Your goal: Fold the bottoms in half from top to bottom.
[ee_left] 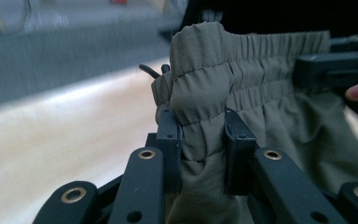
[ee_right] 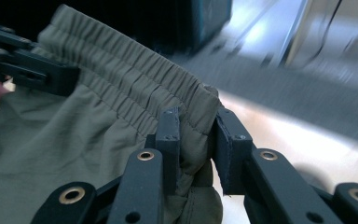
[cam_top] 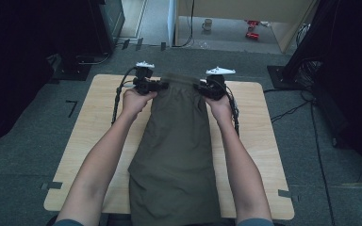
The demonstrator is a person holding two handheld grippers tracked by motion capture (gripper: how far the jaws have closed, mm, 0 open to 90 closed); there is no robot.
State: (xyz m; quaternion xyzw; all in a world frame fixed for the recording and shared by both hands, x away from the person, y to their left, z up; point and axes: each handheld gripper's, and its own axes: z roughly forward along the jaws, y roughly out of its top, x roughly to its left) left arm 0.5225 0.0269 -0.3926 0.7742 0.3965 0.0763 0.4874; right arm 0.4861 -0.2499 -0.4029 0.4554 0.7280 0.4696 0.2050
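Left gripper (ee_left: 200,140): clamped on the waistband corner of the olive shorts (cam_top: 176,141).
Right gripper (ee_right: 196,140): clamped on the opposite corner.
Shorts: frame centre, draped over the wooden table (cam_top: 89,136).
Writing: none legible.

High view overhead, facing forward-down; two close gripper views along jaws, sharing the waistband (ee_left: 242,60).

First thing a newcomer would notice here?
The olive trousers lying down the middle of the wooden table. At the far end, the left gripper and right gripper each pinch a corner of the elastic waistband. Bare forearms frame the cloth.
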